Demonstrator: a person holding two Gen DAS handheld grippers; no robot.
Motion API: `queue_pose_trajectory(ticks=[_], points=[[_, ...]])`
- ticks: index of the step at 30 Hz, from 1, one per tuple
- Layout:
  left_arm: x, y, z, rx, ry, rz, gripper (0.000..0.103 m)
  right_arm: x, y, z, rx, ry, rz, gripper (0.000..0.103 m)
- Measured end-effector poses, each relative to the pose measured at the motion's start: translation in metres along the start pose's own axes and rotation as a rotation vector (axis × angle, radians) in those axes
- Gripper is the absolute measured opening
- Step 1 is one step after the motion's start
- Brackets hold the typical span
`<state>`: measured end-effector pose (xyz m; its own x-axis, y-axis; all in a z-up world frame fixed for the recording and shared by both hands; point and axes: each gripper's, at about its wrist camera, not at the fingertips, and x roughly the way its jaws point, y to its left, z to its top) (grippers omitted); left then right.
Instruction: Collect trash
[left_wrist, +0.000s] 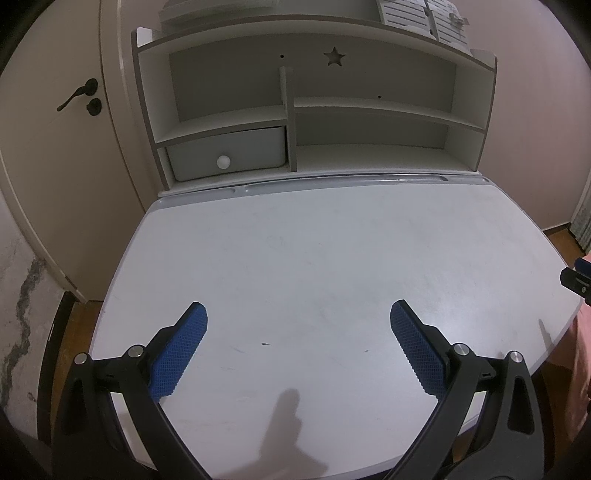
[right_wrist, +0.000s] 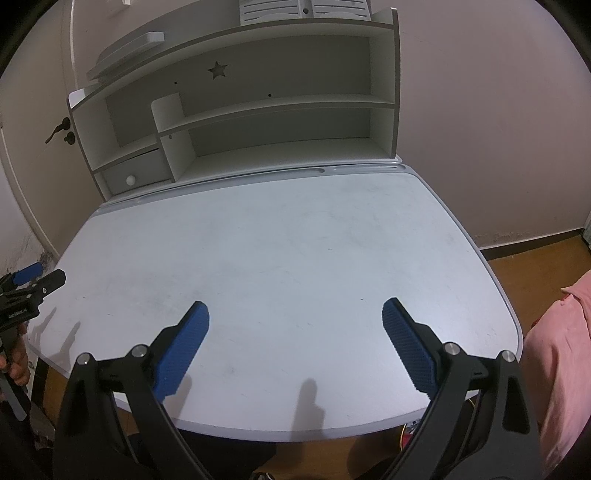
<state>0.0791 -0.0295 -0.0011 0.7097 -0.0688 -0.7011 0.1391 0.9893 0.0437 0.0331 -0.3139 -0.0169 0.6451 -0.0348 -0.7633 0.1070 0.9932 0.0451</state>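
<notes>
Oddly, no trash shows on the desk (left_wrist: 314, 258) in either view; where the task's thing lies I cannot tell, because the floor beside and below the desk is mostly cut off.

The left tongs (left_wrist: 298, 317) hang above the near edge of the desk with the two blue pads (left_wrist: 181, 350) spread wide and nothing between them. The right tongs (right_wrist: 295, 317) hang above the near edge too, spread the same way and empty.

In the left wrist view only a small dark and blue tip of the right tongs shows at the right edge of the desk, so its opening is not readable there. In the right wrist view the left tongs show near the near left corner of the desk, partly cut by the frame, with a hand (right_wrist: 16, 358) below them.

At the far edge of the desk stands a white shelf unit (left_wrist: 295, 110) with a star cut-out (left_wrist: 334, 57) and a drawer (left_wrist: 227, 153) with a round knob. What lies on top of the unit is cut off and hard to make out.

The left wrist view shows the door (left_wrist: 55, 166) and its dark handle large. The right wrist view shows more wooden floor (right_wrist: 535, 269) past the right edge of the desk, a pink cloth (right_wrist: 557, 362) at the near right corner, and something small and coloured under the near edge, too small to tell.
</notes>
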Motion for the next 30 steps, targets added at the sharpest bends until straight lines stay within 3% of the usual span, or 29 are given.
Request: queue_pose_trajectory(ticks=[30], points=[[-0.0004,-0.0045,0.0012,-0.003,0.001,-0.006,0.096,-0.0004,-0.0044,-0.0006,0.016,-0.001,-0.003,0.092]])
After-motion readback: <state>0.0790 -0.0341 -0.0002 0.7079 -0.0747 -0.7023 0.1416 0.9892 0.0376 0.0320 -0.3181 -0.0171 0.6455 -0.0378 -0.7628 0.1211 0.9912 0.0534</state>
